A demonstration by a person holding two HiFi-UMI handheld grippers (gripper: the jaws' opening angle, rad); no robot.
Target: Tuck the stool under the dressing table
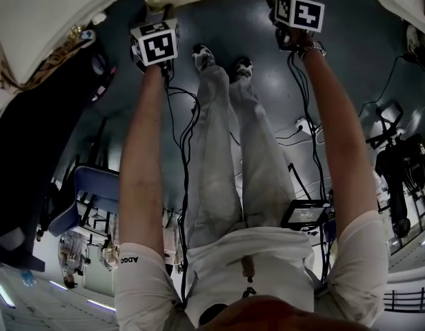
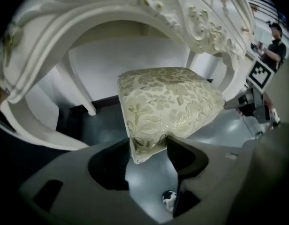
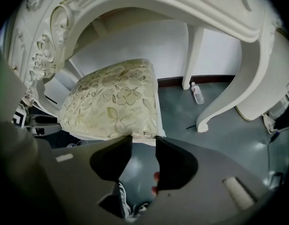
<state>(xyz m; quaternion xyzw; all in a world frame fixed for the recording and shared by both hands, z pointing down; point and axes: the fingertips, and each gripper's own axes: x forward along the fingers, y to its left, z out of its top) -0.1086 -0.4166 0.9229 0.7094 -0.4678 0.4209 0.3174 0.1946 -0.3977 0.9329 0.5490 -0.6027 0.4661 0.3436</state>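
My left claw [image 2: 149, 143] is released around the near corner of the stool [image 2: 168, 102]; my right claw [image 3: 143, 139], also released, sits at its near edge.

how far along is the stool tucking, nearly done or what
Nearly there. Done: the stool looks mostly under the arch of the dressing table, its near edge showing in the head view. In hand: the left gripper stands open around a seat corner; the right gripper, open, is at the near edge. Left: probably a last nudge, then pull both away.
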